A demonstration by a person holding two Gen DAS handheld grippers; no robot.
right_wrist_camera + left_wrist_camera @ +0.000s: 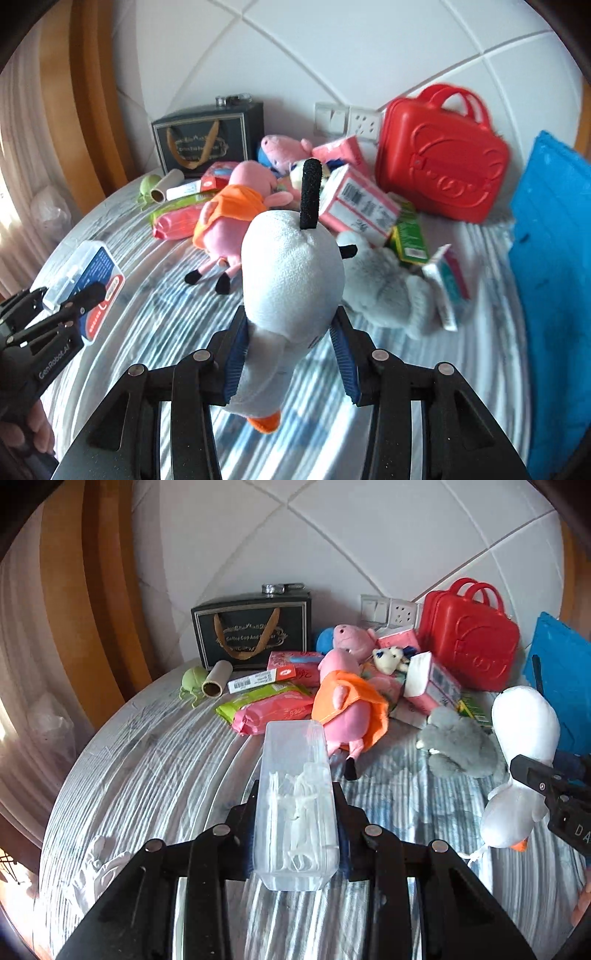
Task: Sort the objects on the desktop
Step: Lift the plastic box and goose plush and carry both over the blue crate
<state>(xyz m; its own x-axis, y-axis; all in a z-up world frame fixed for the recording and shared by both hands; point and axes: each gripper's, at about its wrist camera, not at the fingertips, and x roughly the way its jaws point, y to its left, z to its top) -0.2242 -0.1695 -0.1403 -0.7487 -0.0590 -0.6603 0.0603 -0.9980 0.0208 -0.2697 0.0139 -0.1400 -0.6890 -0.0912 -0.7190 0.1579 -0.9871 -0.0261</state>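
- Sorting barely begun, by the look of it: most items heaped at the back of the table (147, 760) — two pink pig plushes, tissue packs, wipes pack (273, 709), grey plush (388, 295), red toy case (443, 155), black gift bag (255, 631).
- Left gripper (295, 812): jaws narrowed, clamped on clear box of floss picks (297, 797), held above the cloth.
- Right gripper (288, 354): jaws partly closed, blue pads squeezing white goose plush (291, 280), lifted off the table.
- Both loads not yet set down anywhere.
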